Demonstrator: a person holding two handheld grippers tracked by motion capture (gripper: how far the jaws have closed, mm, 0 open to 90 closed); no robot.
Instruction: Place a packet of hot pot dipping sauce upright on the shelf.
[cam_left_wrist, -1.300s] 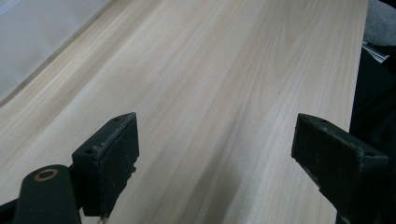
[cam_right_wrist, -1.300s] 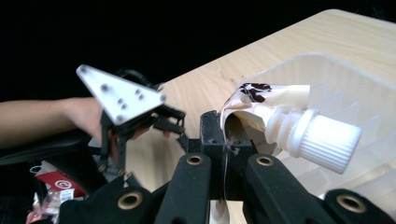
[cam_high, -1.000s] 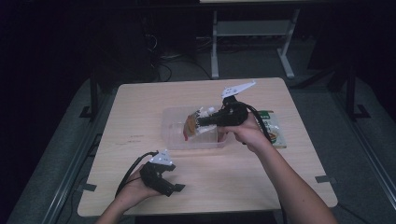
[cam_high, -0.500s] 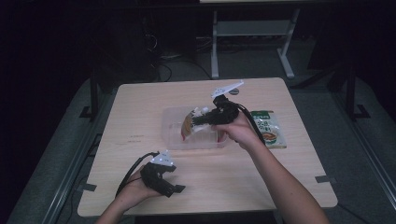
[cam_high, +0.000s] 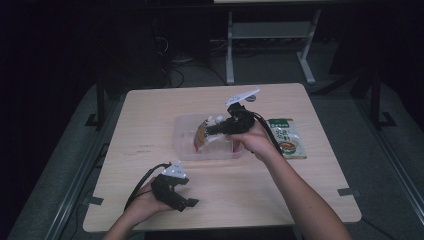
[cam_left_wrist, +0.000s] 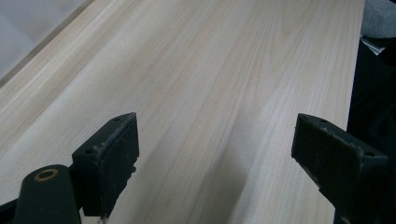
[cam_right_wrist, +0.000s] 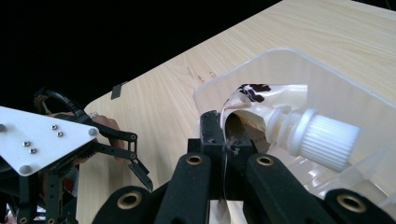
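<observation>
Dark room, pale wood table (cam_high: 240, 200). My right claw (cam_right_wrist: 224, 140), forearm angled far-left, pinches spouted pouch (cam_right_wrist: 280, 116) over clear tub (cam_high: 182, 142) mid-table. Left claw (cam_left_wrist: 215, 158) rests near-left, jaws wide, w/ nothing between.

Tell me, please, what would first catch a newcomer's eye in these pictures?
The right gripper, at mid-table, is clamped on a spouted pouch with a white screw cap, held over a clear plastic bin. To the bin's right a green snack packet lies flat on the wooden table. Near the front edge, the left gripper rests with its jaws wide apart and nothing between them.
</observation>
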